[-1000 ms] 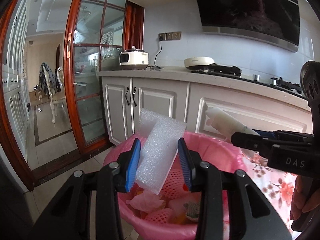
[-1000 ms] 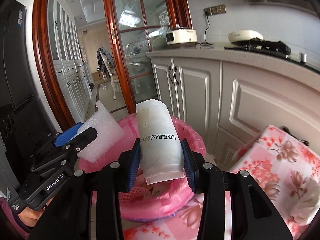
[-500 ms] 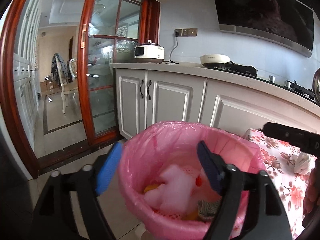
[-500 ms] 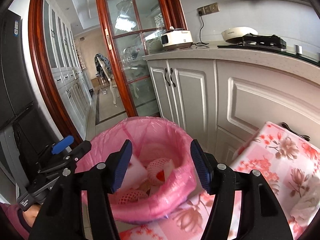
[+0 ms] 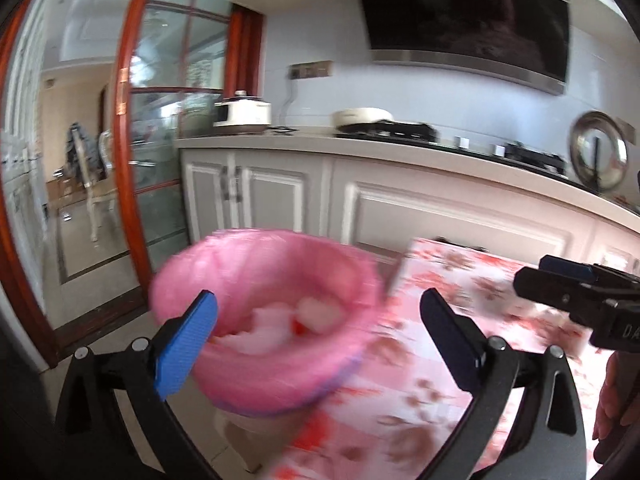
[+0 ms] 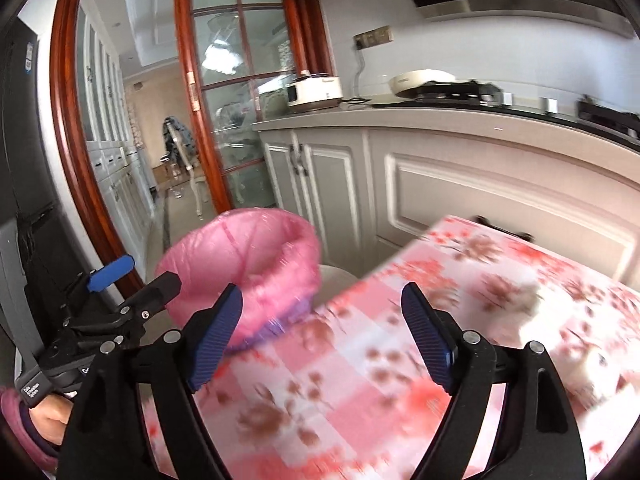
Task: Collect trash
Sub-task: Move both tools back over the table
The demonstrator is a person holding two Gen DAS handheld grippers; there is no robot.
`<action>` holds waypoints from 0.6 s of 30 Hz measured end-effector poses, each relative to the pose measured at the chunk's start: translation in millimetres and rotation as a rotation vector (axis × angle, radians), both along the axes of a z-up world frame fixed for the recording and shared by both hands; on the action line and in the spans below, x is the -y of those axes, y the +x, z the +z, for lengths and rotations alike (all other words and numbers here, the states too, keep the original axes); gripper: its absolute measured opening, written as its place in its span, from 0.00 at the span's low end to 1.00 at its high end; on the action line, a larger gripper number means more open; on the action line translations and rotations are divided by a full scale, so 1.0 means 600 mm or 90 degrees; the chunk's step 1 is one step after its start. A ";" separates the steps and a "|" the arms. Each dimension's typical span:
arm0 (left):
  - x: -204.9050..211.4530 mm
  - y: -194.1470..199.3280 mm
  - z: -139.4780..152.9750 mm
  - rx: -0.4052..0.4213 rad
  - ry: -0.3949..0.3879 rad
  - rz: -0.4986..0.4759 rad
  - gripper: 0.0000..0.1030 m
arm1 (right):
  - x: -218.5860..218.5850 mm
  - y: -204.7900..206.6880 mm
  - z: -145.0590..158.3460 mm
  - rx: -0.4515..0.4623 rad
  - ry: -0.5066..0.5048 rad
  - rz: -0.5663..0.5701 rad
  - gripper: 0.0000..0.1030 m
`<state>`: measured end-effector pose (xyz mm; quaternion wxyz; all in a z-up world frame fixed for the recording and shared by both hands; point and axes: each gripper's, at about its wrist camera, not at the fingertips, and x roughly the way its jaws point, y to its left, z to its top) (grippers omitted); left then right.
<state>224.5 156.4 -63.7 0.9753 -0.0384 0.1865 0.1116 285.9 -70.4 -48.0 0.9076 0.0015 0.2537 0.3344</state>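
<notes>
Blue-padded and spread wide, the left gripper has just been opening and holds nothing, its near pad crossing the rim of the pink-lined trash bin and its far pad over the flowered tablecloth. White foam scraps and something red lie inside the bin, though motion blur hides what else is in there. On the right gripper's camera, the right gripper is likewise released, its jaws having just been opening with nothing between them, and it hangs above the pink-and-red cloth; the bin stands just beyond the table's corner, to the left of its near pad. At that frame's lower left a person's hand in a pink cuff grips the left tool. Behind bin and table runs a row of white cabinets under a pale counter, bearing a white rice cooker and a black stove. A red-framed glass door opens onto a room with a chair.
</notes>
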 end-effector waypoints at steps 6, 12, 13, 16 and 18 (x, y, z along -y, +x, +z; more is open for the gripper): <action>0.105 0.007 -0.008 -0.019 0.003 -0.076 0.95 | 0.128 -0.027 -0.019 -0.021 0.013 -0.081 0.77; 0.206 0.011 -0.020 -0.033 0.025 -0.151 0.95 | 0.247 -0.044 -0.042 -0.037 0.022 -0.161 0.77; 0.222 0.013 -0.023 -0.037 0.025 -0.164 0.95 | 0.267 -0.044 -0.047 -0.042 0.023 -0.174 0.77; 0.257 0.019 -0.032 -0.051 0.021 -0.191 0.95 | 0.311 -0.048 -0.063 -0.048 0.017 -0.205 0.77; 0.279 0.026 -0.037 -0.059 0.021 -0.204 0.95 | 0.333 -0.045 -0.071 -0.055 0.012 -0.217 0.77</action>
